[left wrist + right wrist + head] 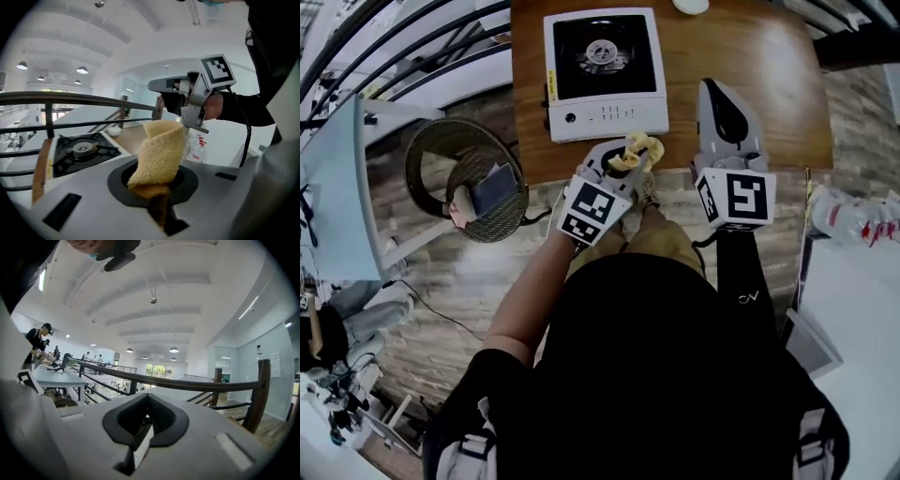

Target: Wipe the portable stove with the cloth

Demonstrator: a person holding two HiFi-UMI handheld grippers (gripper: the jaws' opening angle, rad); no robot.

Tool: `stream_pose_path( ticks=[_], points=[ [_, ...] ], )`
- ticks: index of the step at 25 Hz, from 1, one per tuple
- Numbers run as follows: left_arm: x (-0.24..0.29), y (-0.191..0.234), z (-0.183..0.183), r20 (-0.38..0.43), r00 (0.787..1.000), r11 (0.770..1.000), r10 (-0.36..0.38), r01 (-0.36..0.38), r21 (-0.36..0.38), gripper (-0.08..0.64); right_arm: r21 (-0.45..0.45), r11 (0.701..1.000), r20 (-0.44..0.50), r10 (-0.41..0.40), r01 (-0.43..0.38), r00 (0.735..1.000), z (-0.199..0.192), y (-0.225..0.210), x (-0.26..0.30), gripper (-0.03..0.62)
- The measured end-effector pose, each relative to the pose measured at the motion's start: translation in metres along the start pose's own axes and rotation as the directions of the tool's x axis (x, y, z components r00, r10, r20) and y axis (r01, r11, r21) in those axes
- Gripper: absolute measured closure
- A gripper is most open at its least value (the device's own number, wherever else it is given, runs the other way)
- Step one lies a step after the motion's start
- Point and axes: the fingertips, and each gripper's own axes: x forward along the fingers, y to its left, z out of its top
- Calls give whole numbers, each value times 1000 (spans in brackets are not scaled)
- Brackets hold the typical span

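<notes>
Cloth count: one, yellow and folded, being pinched at its lower end by the closed jaws of the left gripper (628, 157) and standing up out of them (639, 147). Hovering at the near edge of the wooden worktop (759, 66), just in front of the one portable stove (606, 73); cannot tell whether touching it. Sitting square on the worktop, that stove, showing a white body, a black top and a single burner. Pointing over the worktop just right of the stove, the right gripper (715, 91), jaws pressed together with nothing between them. Two grippers in all, each carrying one marker cube. Lying at the worktop's far edge, one white bowl (691, 5), partly cut off. Standing on the floor to the left, one round woven seat (441, 155).
</notes>
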Motion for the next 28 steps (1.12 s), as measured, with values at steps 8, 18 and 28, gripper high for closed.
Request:
stream_pose_path(
  ticks=[8, 18, 28],
  points=[
    [72, -53, -10, -78, 990, 991, -118, 122, 51, 531, -11, 990, -27, -139, 139, 990, -9, -44, -50, 589],
    [10, 39, -37, -106, 983, 988, 151, -155, -28, 531, 31, 998, -6, -59, 60, 998, -6, -9, -24, 589],
    [-94, 119, -66, -119, 881, 864, 458, -473, -173, 531, 22, 969, 70, 243, -245, 967, 20, 81, 53, 589]
  ],
)
